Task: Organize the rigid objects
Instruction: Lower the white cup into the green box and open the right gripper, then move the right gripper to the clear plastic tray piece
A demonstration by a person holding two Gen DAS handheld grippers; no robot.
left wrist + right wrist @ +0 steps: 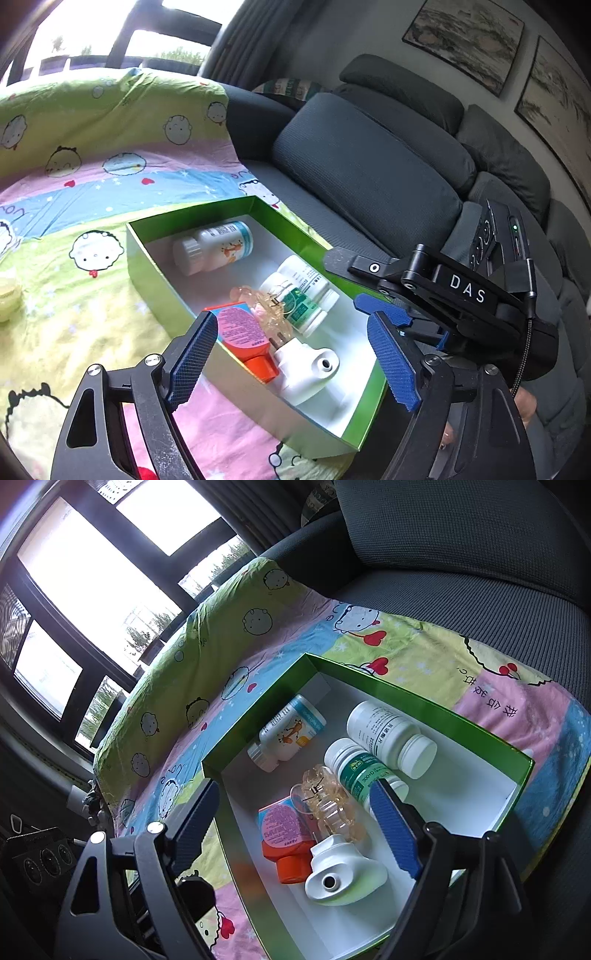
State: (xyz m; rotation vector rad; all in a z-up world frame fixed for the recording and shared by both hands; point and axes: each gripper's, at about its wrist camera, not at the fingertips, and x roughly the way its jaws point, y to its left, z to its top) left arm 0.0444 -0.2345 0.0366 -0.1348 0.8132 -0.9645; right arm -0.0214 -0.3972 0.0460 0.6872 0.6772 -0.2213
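Note:
A green box [159, 266] [258, 709] with a white inside sits on a cartoon-print blanket. In it lie a blue-banded bottle [218, 251] [291, 731], a plain white bottle [303, 273] [388, 734], a green-labelled bottle [306, 310] [358, 771], a clear hair claw [266, 306] [328, 805], a pink and orange container [240, 332] [284, 827] and a white plug-in device [306, 373] [343, 875]. My left gripper [295, 354] hangs open over the box's near end, holding nothing. My right gripper [295, 819] [365, 284] is open above the box from the sofa side, also empty.
The blanket [92, 177] [229, 635] covers a dark grey sofa seat, with back cushions [362, 166] beyond the box. A pale round object [5, 299] lies on the blanket at the far left. Windows stand behind, and framed pictures [465, 40] hang above the sofa.

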